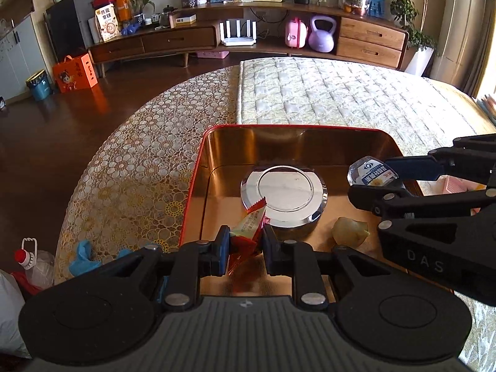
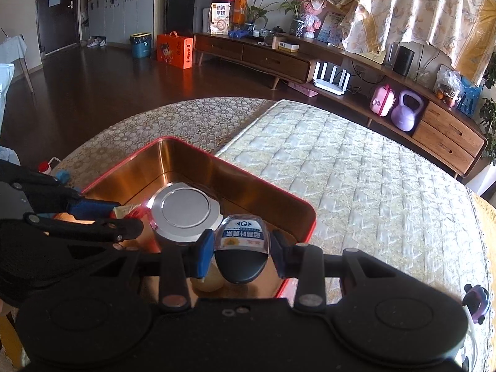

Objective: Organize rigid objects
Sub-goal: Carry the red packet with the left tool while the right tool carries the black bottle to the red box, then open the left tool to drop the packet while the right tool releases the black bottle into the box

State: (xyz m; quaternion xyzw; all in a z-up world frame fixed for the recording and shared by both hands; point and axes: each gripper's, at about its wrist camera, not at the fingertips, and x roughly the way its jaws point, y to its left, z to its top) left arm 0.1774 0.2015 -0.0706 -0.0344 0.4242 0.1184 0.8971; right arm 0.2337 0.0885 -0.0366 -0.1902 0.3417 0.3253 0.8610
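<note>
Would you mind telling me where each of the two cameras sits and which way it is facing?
Left wrist: on the left gripper, looking along its fingers into the red tin; it grips a red packet, and the right gripper enters from the right.
Right wrist: on the right gripper, facing the tin's near corner, holding a small bottle; the left gripper enters from the left.
Shared: the tin, the round silver lid, the TV cabinet.

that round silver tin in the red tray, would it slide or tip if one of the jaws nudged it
The silver tin looks squat and wide with a flat lid, so it would probably slide, not tip. Its polished metal on the tray's smooth golden floor suggests little grip. Its weight cannot be judged.
</note>
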